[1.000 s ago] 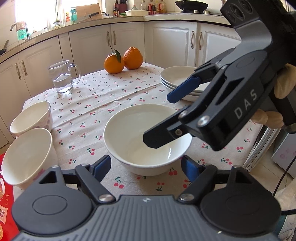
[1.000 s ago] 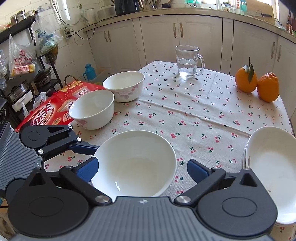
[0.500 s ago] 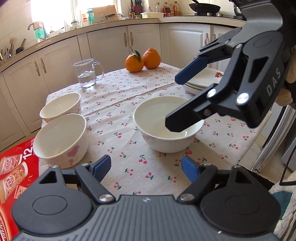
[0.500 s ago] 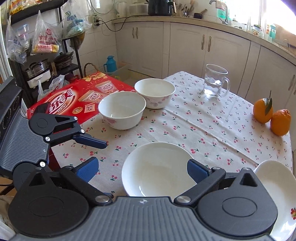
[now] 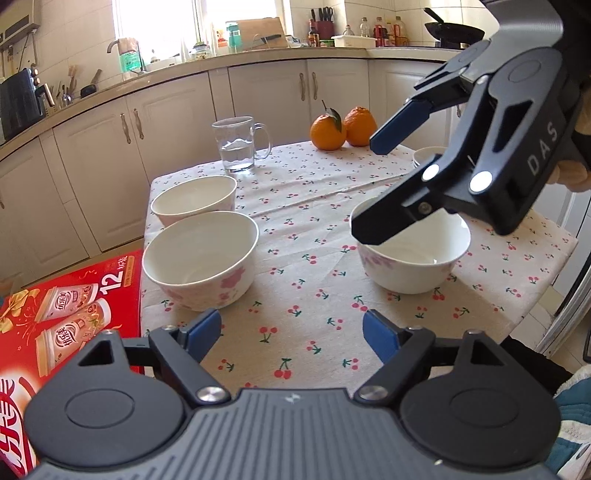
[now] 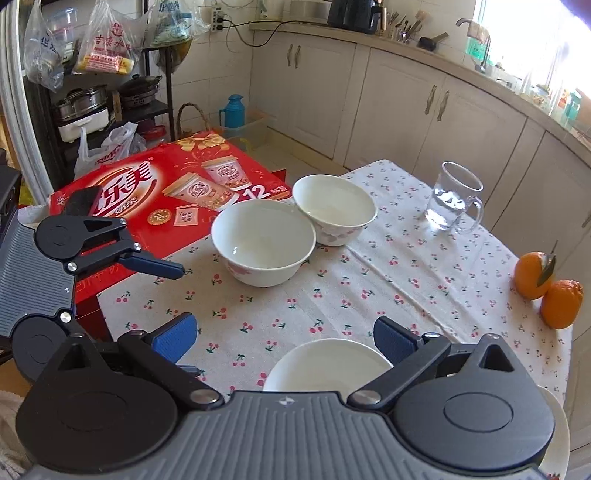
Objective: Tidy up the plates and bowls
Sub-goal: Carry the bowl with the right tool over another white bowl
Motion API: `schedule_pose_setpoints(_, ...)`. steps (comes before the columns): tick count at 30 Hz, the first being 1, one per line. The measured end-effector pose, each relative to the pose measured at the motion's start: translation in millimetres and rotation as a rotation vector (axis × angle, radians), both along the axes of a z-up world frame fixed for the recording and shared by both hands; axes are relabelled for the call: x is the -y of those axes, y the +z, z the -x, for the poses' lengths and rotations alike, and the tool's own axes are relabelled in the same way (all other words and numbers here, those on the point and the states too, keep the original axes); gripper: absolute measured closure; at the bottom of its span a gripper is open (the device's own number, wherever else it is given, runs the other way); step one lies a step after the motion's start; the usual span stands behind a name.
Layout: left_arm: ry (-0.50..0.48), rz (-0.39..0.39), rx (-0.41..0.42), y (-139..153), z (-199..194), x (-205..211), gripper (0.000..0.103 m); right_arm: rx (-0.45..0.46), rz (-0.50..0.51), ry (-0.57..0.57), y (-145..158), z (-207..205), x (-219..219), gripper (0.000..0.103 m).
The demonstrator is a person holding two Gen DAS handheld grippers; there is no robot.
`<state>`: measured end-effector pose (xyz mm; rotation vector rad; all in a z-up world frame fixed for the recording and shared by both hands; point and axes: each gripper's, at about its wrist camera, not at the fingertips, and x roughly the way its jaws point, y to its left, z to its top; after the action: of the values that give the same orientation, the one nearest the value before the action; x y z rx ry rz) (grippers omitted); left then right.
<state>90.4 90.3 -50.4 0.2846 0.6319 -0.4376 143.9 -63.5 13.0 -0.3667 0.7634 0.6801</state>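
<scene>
Square desk (image 5: pixel 325 206) under cherry-print cloth carries all. Two white floral bowls (image 6: pixel 264 242) touch at 10 o'clock; the third white bowl (image 5: pixel 410 258) sits alone at 3, under the empty, wide right tongs (image 5: pixel 364 188). Left tongs (image 5: pixel 291 332) empty, opening, over bare cloth at 6.

Kitchen interior. Cream cabinets (image 5: pixel 258 99) with metal handles run along a curved counter (image 5: pixel 184 64). A window (image 5: pixel 159 26) above the sink admits bright daylight. Walls are white tile (image 6: pixel 229 55). A dark shelf rack (image 6: pixel 110 110) holds pots and hanging bags. A table carries a cherry-print cloth (image 6: pixel 369 280).
</scene>
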Motion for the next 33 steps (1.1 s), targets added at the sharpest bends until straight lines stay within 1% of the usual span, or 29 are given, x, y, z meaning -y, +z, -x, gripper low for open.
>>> schedule_pose_setpoints(5, 0.038, 0.001, 0.007, -2, -12, -10, 0.019, 0.040, 0.010, 0.011, 0, -6, -13, 0.000)
schedule_pose_setpoints(9, 0.064, -0.010, 0.014, -5, -25, -17, 0.019, 0.033, 0.004, 0.025, -1, -20, -21, 0.000)
schedule_pose_setpoints(13, 0.083, -0.017, 0.012, -9, -38, -22, 0.019, -0.006, -0.015, 0.019, -6, -41, -25, 0.000)
schedule_pose_setpoints(17, 0.096, -0.028, 0.010, -14, -50, -26, 0.019, -0.023, -0.020, 0.019, -12, -60, -30, 0.000)
schedule_pose_setpoints(19, 0.099, -0.025, 0.004, -16, -55, -27, 0.019, -0.044, -0.033, 0.044, -14, -68, -32, 0.000)
schedule_pose_setpoints(25, 0.108, -0.024, 0.002, -22, -66, -28, 0.019, -0.071, -0.046, 0.062, -25, -91, -45, 0.000)
schedule_pose_setpoints(27, 0.108, -0.015, -0.002, -23, -68, -27, 0.019, -0.086, -0.048, 0.069, -29, -99, -48, 0.002)
schedule_pose_setpoints(32, 0.112, 0.010, -0.004, -23, -73, -27, 0.019, -0.135, -0.054, 0.097, -38, -117, -58, 0.013)
schedule_pose_setpoints(33, 0.116, 0.018, -0.004, -23, -74, -28, 0.019, -0.142, -0.054, 0.105, -39, -120, -60, 0.014)
